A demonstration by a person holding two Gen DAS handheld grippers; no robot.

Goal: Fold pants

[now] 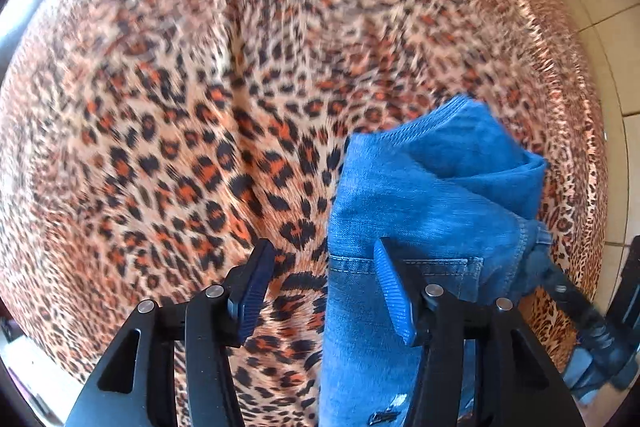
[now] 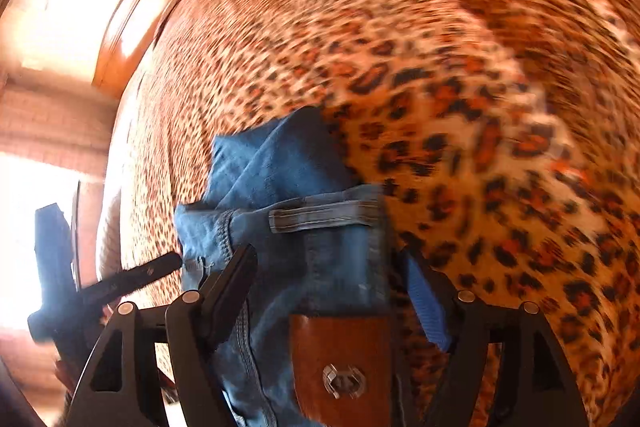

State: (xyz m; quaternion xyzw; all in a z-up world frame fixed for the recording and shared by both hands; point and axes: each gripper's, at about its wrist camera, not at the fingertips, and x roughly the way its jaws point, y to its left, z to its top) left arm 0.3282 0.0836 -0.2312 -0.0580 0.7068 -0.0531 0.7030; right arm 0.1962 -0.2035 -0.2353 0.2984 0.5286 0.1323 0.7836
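Note:
Blue jeans [image 1: 420,187] lie bunched in a folded heap on a leopard-print bedspread [image 1: 180,107]. My left gripper [image 1: 325,289] points down over the heap's left edge. It is open: one pad is over the bedspread, the other over the denim, and neither presses. In the right wrist view the jeans [image 2: 280,167] fill the space between the jaws of my right gripper [image 2: 328,295], with the belt loop [image 2: 324,215] and brown leather patch [image 2: 340,347] showing. A dark gap separates the denim from the blue pad [image 2: 428,307]. Each view shows the other gripper's finger [image 1: 560,283] [image 2: 160,265] at the heap's side.
The bedspread [image 2: 500,107] covers the whole bed around the heap. A tiled floor [image 1: 592,7] runs past the bed's right edge. Wooden furniture [image 2: 132,19] and a bright window [image 2: 32,227] stand beyond the bed in the right wrist view.

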